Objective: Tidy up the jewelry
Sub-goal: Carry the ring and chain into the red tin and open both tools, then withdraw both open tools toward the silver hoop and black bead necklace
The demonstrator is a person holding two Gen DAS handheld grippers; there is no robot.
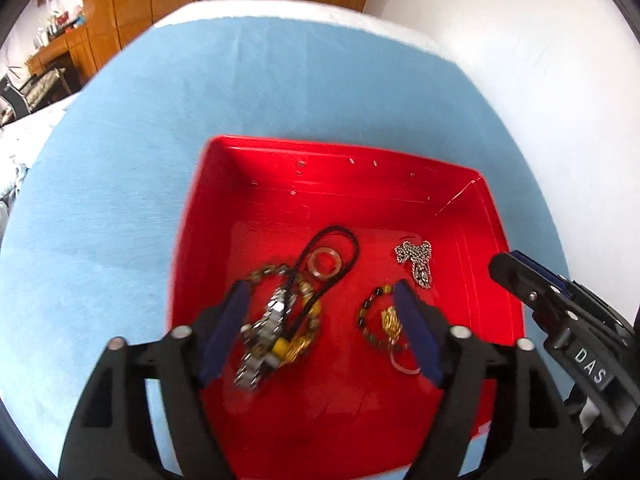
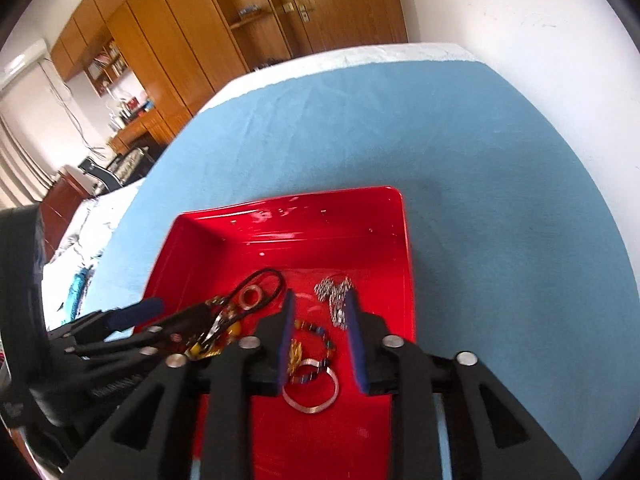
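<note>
A red tray [image 1: 400,184] [image 2: 280,232] holds the jewelry. My left gripper [image 1: 322,292] hangs open over its left part, and a blurred metal link band [image 1: 260,340] with yellow beads lies close by its left finger, not pinched. Beyond it are a black cord necklace with a ring pendant [image 1: 326,264] and a silver ball chain [image 1: 416,258]. My right gripper [image 2: 320,298] is open above a beaded bracelet [image 2: 320,332] and a silver bangle [image 2: 310,390], touching neither. Each gripper shows in the other's view: the right gripper [image 1: 508,262], the left gripper [image 2: 180,308].
The tray rests on a blue cloth [image 1: 160,160] [image 2: 480,200] over a white-covered surface. A white wall stands to the right. Wooden wardrobes and shelves [image 2: 200,40] line the back, and a desk with clutter is far left.
</note>
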